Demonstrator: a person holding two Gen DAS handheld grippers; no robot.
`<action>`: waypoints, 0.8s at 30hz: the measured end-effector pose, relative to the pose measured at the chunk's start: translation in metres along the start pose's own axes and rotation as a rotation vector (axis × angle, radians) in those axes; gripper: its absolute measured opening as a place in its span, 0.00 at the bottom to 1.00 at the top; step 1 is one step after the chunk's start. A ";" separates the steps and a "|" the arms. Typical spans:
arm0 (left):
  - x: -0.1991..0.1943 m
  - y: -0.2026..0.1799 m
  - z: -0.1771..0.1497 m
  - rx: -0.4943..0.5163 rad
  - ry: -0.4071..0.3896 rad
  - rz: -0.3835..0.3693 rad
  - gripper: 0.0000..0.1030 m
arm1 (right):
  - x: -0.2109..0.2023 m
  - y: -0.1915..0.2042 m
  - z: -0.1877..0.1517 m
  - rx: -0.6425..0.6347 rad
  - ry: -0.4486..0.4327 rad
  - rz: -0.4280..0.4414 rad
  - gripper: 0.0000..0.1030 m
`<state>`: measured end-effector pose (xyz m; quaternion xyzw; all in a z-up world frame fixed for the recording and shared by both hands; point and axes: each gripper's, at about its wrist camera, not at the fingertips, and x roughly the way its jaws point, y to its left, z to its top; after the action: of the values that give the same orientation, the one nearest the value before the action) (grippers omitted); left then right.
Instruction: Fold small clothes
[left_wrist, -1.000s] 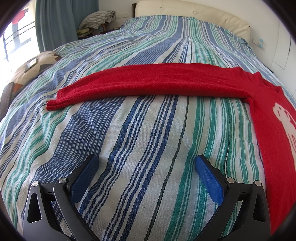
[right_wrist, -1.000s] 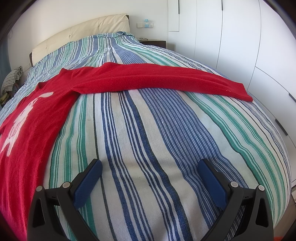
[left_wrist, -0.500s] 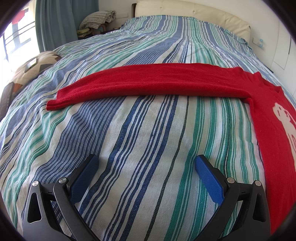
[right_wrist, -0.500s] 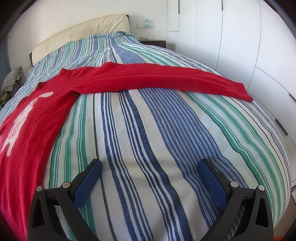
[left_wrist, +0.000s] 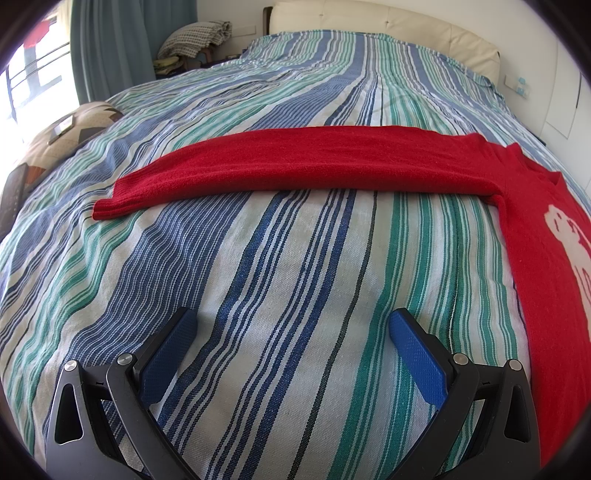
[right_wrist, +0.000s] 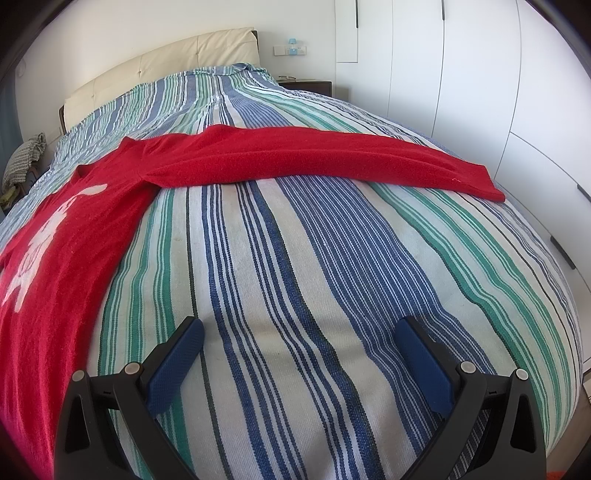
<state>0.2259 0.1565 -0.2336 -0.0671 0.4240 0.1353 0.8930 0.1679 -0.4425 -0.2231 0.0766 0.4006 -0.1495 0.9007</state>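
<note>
Bedspread (left_wrist: 258, 258) stripes fill both my views, giving flat room to work. On it the red sweater (left_wrist: 546, 258) lies spread, sleeves out sideways, cuffs near the bed's edges, ready for folding. My left gripper (left_wrist: 291, 325) and right gripper (right_wrist: 299, 332) hover short of it, fingers spread, empty.

Both views are brightly lit by daylight. In the left wrist view the window (left_wrist: 26, 74) at the far left is blown out to white glare. Soft shadows are cast on the bedspread (left_wrist: 295, 277). Straight lines are bent by fisheye distortion, and dark vignetting is seen at the corners. Focus is sharp.
</note>
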 end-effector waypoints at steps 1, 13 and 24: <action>0.000 0.000 0.000 0.000 0.000 0.000 1.00 | 0.000 0.000 0.000 0.000 0.000 0.000 0.99; 0.000 0.000 0.000 0.000 0.000 0.000 1.00 | 0.000 0.000 0.000 -0.001 0.000 -0.002 0.99; 0.000 0.000 0.000 0.000 0.000 0.000 1.00 | 0.000 0.000 -0.001 0.001 -0.003 0.003 0.99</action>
<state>0.2260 0.1565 -0.2336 -0.0674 0.4242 0.1353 0.8929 0.1669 -0.4421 -0.2237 0.0775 0.3989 -0.1484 0.9016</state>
